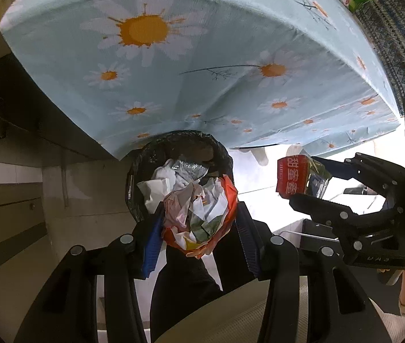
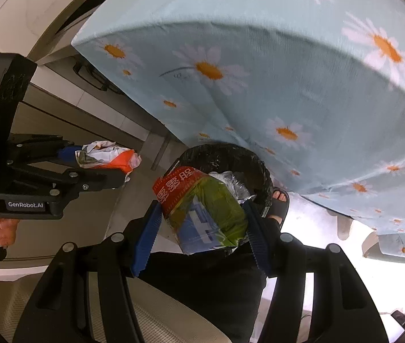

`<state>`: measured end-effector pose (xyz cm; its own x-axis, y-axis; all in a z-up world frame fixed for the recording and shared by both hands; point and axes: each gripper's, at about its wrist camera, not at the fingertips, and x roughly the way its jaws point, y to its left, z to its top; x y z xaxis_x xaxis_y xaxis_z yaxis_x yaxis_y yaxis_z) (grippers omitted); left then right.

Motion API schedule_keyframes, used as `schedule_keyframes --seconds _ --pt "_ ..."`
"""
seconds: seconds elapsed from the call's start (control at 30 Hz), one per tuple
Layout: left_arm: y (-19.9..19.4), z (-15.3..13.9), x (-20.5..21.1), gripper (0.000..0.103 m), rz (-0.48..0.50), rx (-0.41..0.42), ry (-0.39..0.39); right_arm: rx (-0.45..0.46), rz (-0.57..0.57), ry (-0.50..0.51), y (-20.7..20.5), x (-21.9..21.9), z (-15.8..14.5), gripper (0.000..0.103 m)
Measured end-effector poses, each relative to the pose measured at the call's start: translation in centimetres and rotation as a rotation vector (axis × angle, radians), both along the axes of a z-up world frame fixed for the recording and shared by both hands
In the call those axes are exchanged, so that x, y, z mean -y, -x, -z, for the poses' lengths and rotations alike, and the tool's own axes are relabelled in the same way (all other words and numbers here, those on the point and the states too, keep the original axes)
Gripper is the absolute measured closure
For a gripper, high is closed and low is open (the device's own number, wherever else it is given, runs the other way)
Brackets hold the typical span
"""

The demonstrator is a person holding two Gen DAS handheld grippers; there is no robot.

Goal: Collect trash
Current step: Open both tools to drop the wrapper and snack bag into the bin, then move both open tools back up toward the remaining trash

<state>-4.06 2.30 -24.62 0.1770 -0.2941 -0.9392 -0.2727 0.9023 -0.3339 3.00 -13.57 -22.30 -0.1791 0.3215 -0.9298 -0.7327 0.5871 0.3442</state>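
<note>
Both held over the bin (image 1: 179, 171) at frame centre for dropping, the left gripper (image 1: 199, 223) clamps a crumpled wrapper (image 1: 199, 214) and the right gripper (image 2: 202, 223) a snack packet (image 2: 205, 208).

"GenRobot.AI" on the left gripper (image 2: 104, 168); red-banded wrapper (image 2: 202, 211) print not clearly legible.

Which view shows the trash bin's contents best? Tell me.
The left wrist view: the trash bin opens toward it, showing white paper and foil. In the right wrist view the snack wrapper held by the right gripper hides most of it.
</note>
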Motion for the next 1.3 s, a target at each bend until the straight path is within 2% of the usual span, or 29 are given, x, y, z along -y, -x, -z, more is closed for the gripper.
schedule_keyframes --seconds 0.4,0.53,0.6,0.9,1.3 --pt "-0.8 0.0 0.0 0.056 0.012 -0.013 -0.005 -0.016 0.014 0.001 -0.6 0.1 0.1 0.044" --pt "-1.0 0.1 0.1 0.053 0.021 -0.028 0.002 -0.026 0.02 -0.001 -0.8 0.2 0.1 0.043" --pt "-1.0 0.3 0.0 0.049 0.017 -0.038 -0.003 -0.038 0.036 0.006 -1.1 0.3 0.3 0.037" --pt "-1.1 0.8 -0.3 0.049 0.008 -0.063 -0.003 -0.041 0.054 0.018 -1.6 0.7 0.1 0.037" --pt "-0.9 0.2 -0.2 0.049 -0.001 -0.055 -0.004 -0.022 0.062 0.015 -2.2 1.0 -0.8 0.037"
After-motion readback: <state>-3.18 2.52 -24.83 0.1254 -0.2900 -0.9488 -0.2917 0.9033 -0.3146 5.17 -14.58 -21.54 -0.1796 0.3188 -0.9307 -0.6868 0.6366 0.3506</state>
